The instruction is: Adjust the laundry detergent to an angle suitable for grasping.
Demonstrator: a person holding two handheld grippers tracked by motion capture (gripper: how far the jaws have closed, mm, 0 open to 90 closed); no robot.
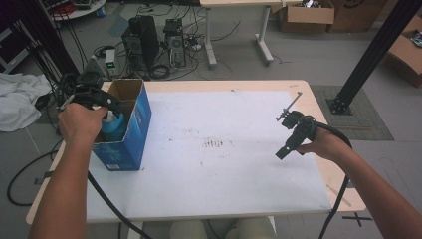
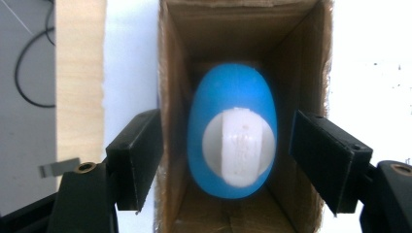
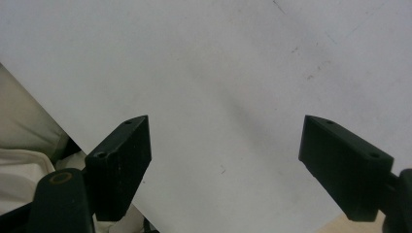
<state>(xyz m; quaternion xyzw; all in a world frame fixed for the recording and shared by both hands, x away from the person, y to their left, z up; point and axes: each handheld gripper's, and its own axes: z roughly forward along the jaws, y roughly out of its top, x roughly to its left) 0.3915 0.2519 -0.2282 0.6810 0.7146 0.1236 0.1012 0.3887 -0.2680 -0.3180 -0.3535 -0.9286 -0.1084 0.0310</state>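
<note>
The left gripper [image 2: 226, 160] stands open above the smooth blue egg-shaped plastic bottle [image 2: 232, 130] with a white cap, holding nothing; the bottle stands inside the tall blue cardboard box [image 1: 133, 130] at 9 o'clock on the table. The right gripper [image 3: 223, 165] is wide open and empty.

No word, brand or number can be read anywhere. The blue box [image 1: 130, 130], at the left of the high view, carries small pale marks low on its near face, too blurred to make out as letters. In the left gripper view the white cap [image 2: 238, 145] of the blue bottle [image 2: 232, 99] inside the box is plain. The cardboard cartons [image 1: 306, 15] at the upper right of the high view show dark smudges that cannot be read as print. A black cross mark [image 1: 356, 217] is taped on the floor at the lower right
</note>
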